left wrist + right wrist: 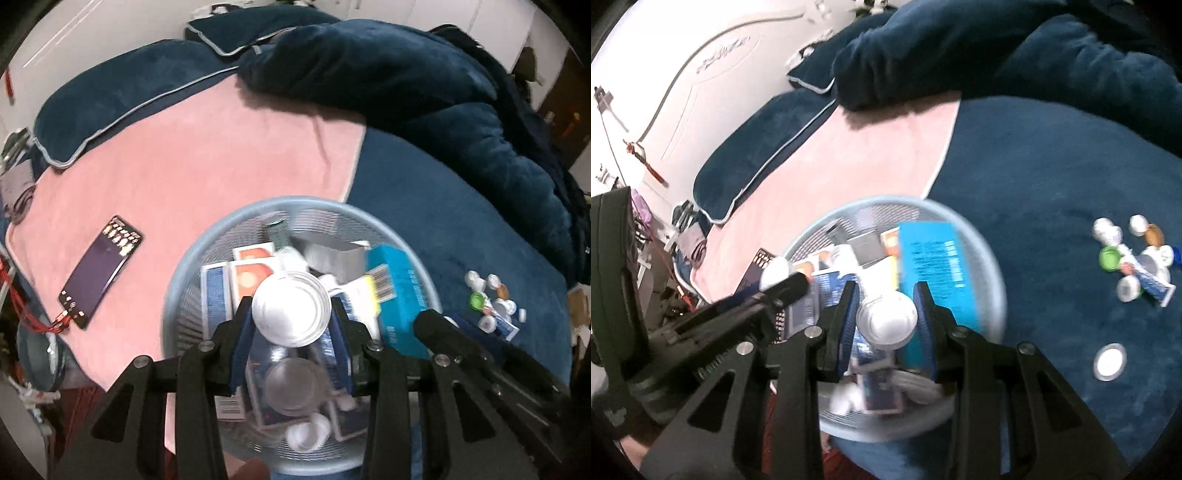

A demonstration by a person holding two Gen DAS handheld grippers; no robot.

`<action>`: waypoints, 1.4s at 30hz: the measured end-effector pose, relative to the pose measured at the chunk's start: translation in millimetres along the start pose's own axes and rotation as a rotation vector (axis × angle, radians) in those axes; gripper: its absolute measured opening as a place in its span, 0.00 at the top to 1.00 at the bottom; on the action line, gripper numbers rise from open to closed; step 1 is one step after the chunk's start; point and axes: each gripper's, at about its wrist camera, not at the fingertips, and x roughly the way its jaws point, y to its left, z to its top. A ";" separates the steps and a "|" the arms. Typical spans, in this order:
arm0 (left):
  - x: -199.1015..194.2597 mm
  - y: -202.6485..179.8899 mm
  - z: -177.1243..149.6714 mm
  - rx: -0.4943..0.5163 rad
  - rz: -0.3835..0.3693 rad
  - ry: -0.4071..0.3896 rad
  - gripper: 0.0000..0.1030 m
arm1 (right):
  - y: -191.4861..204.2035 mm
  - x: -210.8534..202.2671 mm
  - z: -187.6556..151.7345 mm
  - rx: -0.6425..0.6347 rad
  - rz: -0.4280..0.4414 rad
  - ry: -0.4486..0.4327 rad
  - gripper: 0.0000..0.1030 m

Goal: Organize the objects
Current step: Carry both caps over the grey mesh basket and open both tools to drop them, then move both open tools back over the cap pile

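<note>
Above the basket (192, 266), the left gripper (291, 314) is clamped on a clear cup (291, 308); the right gripper (886, 314) pinches a white cap (888, 319).

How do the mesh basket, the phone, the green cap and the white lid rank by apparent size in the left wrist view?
1. mesh basket
2. phone
3. white lid, though it sits near the camera in the left hand-held gripper, so this is unsure
4. green cap

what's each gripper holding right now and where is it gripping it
Left gripper: a clear jar, pinched across its sides. Right gripper: a white round container, pinched across its sides.
</note>
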 end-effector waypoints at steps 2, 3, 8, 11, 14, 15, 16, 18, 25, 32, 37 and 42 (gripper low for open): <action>2.5 4.7 0.0 -0.004 -0.011 0.010 0.61 | -1.3 6.9 -0.3 0.020 -0.002 0.016 0.69; 3.1 5.5 -0.1 -0.002 -0.010 0.013 0.61 | -2.3 8.7 0.2 0.033 0.005 0.020 0.69; 2.5 6.3 1.2 -0.006 0.024 0.014 0.40 | -8.3 14.3 2.6 0.074 0.036 0.024 0.67; -6.4 15.3 2.9 -0.037 0.044 -0.020 0.12 | -12.8 15.1 6.9 0.108 0.089 0.026 0.33; -14.4 17.9 1.5 -0.048 0.048 -0.026 0.03 | -25.7 5.3 6.9 0.154 0.118 -0.007 0.13; -16.1 17.5 0.9 -0.045 0.056 -0.027 0.02 | -28.9 1.1 7.0 0.165 0.108 -0.016 0.11; -17.6 15.3 -0.1 -0.035 0.076 -0.025 0.02 | -30.7 -2.0 7.2 0.170 0.100 -0.024 0.10; -18.3 11.4 -0.9 -0.018 0.101 -0.018 0.01 | -36.1 -10.3 8.4 0.172 0.072 -0.038 0.04; -21.5 -1.8 -3.0 -0.005 0.091 0.000 0.01 | -45.7 -29.2 6.6 0.094 -0.067 -0.050 0.00; -27.3 -34.0 -4.4 0.053 0.067 -0.006 0.01 | -54.8 -60.0 3.6 -0.040 -0.135 -0.064 0.00; -22.9 -57.9 -9.5 0.124 0.073 0.004 0.01 | -78.8 -87.3 0.4 -0.080 -0.156 -0.076 0.00; -10.4 -79.9 -11.9 0.153 0.059 0.044 0.01 | -121.4 -101.2 -1.2 0.039 -0.133 -0.118 0.00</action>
